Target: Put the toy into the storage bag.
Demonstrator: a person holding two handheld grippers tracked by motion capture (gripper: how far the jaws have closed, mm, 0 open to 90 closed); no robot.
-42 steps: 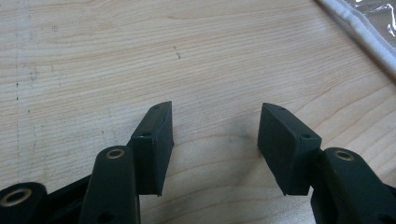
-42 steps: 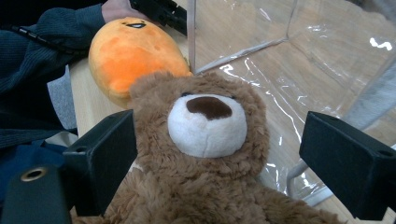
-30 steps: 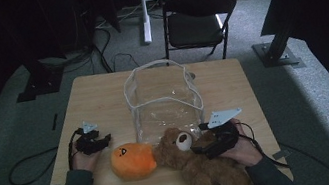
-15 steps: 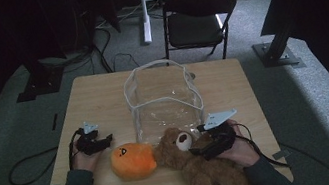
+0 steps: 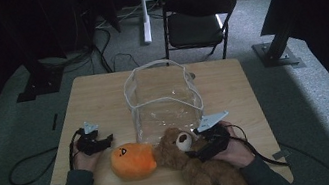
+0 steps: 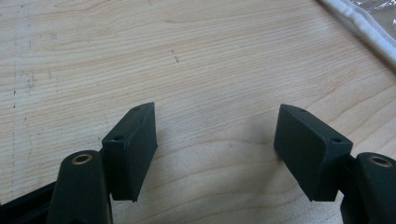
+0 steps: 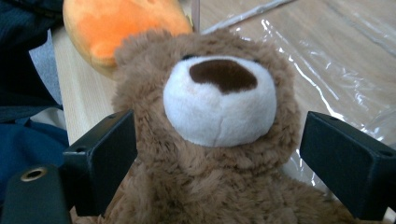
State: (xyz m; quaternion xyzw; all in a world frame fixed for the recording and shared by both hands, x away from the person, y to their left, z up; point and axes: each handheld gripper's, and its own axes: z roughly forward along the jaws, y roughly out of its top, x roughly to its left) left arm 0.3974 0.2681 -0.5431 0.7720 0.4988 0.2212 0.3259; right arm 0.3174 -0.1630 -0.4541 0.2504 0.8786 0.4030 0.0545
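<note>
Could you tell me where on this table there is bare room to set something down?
The table is bare along its far edge behind the clear bag, on the left strip between that bag and the left gripper, and on the right beside the bag. The near edge is crowded with the orange plush, teddy bear and right gripper.

The clear plastic bag [image 5: 163, 97] stands upright in the middle of the table [image 5: 97, 96], blocking the straight way across. Bare wood lies open to its left and right. Along the near edge, the brown teddy bear [image 5: 199, 162] and orange plush toy [image 5: 133, 161] lie touching, crowding the bag's front.
</note>
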